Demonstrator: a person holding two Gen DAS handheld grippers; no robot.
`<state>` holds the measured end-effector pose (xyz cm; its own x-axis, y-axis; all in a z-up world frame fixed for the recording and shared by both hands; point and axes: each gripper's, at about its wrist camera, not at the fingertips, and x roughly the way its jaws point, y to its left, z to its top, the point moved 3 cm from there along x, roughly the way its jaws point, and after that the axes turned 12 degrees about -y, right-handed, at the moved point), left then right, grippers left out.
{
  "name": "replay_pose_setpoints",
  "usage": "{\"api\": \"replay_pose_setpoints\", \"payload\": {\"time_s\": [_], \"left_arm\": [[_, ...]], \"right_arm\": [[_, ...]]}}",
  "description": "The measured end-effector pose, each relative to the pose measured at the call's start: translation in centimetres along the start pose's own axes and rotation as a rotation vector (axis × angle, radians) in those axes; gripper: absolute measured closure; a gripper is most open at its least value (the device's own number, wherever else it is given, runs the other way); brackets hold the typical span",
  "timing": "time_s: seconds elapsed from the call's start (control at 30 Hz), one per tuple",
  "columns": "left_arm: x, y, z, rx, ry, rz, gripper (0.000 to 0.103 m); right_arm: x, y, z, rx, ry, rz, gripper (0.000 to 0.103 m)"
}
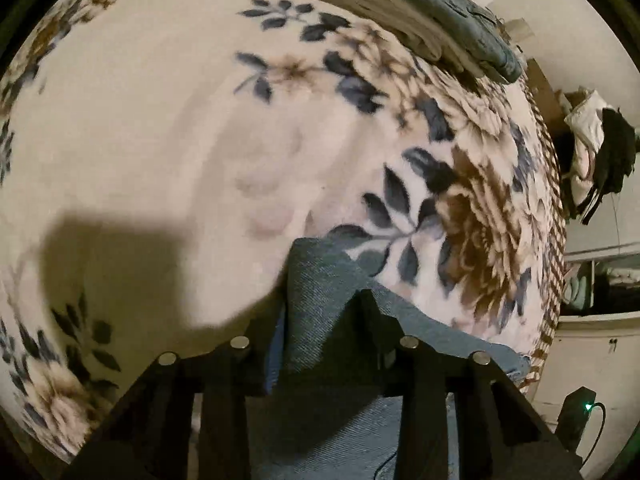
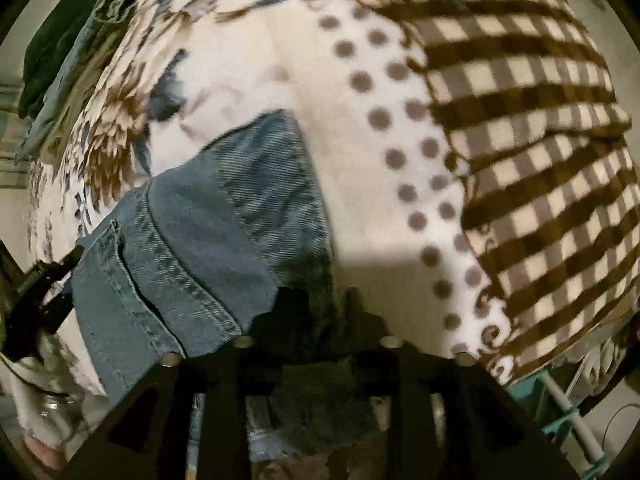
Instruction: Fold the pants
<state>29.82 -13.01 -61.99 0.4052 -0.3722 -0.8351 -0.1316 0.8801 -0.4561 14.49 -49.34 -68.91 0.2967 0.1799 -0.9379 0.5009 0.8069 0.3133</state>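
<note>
The blue denim pants [image 1: 320, 276] lie on a floral fleece blanket [image 1: 160, 120] spread over a bed. My left gripper [image 1: 316, 308] points down at a raised fold of the denim. The cloth fills the gap between its black fingers and drapes over the right finger [image 1: 372, 312], so it is shut on the pants. In the right wrist view a folded part of the pants [image 2: 224, 216] with a stitched hem lies left of centre. My right gripper [image 2: 322, 298] stands over the fold's right edge with its jaws apart, and the pads do not press the denim.
A stack of folded clothes [image 1: 440, 12] sits at the far edge of the bed. The blanket's brown checked border [image 2: 520, 120] hangs over the bed's side. Hanging garments [image 1: 592, 152], a white cabinet [image 1: 592, 360] and a black device with a green light [image 1: 580, 404] stand beyond it.
</note>
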Motion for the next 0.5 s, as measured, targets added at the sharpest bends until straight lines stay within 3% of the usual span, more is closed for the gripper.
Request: {"api": "replay_pose_setpoints", "payload": {"time_s": [0.13,0.2,0.27,0.3,0.4,0.47,0.5], "left_arm": [[-2.0,1.2,0.0,-0.101,0.027,-0.064,0.066],[-3.6,1.7,-0.4,-0.127,0.025,-0.070,0.056],[-4.8,1.9,-0.9,-0.133,0.016,-0.073,0.037],[-5.6,2.0,-1.5,-0.134,0.011,-0.075,0.033],[-6.1,2.0,-3.2,-0.138,0.031,-0.077,0.030],[-5.5,1.5,-4.1,-0.128,0.051,-0.072,0.030],[-5.1,1.4,-4.8,-0.115,0.067,-0.063,0.030]], "right_arm": [[-2.5,-1.7,-1.1,0.092,0.024,0.085,0.039],[-3.3,-2.8,-2.7,0.167,0.038,0.119,0.038],[-2.8,-4.4,-4.5,0.271,0.082,0.129,0.038],[-2.2,-4.9,-5.5,0.321,0.102,0.132,0.038],[-0.2,-6.2,-8.1,0.509,0.134,0.207,0.038],[-0.1,-6.2,-8.6,0.568,0.075,0.256,0.065],[-0.5,-5.9,-8.8,0.552,0.048,0.222,0.070]]}}
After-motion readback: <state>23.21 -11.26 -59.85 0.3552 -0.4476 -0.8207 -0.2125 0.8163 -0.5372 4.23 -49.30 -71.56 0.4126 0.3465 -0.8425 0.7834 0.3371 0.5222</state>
